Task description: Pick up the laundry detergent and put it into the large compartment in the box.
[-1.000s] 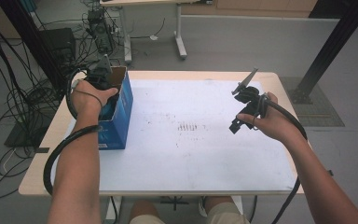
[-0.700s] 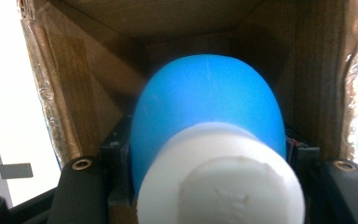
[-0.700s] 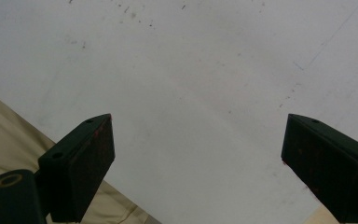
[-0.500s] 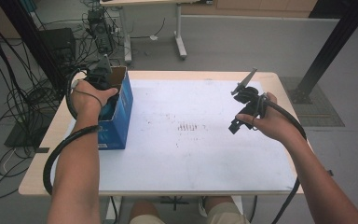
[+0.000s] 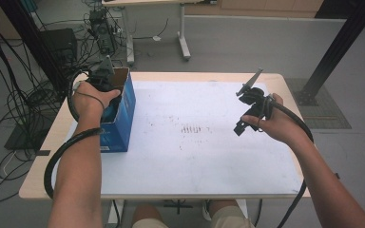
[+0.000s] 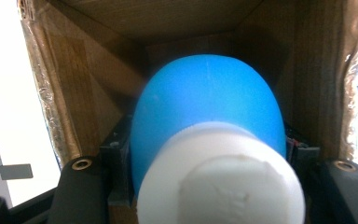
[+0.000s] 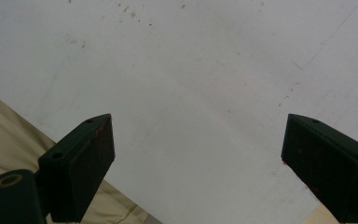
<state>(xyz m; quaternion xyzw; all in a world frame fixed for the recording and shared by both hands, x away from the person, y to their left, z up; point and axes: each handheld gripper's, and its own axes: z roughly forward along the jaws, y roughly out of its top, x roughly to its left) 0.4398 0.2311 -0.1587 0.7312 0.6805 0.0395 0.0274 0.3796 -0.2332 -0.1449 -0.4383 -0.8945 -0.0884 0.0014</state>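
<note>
Blue-bodied, white-capped bottle (image 6: 205,121) is sitting clamped in our left gripper (image 5: 105,83) inside the cardboard box (image 5: 123,114), so we are drawing it straight up, clear of the walls, while our right gripper (image 5: 247,107) is waiting open over the table (image 5: 195,156).

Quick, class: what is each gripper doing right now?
Left gripper: shut on the blue bottle, inside the cardboard box.
Right gripper: open, nothing between its jaws.
</note>
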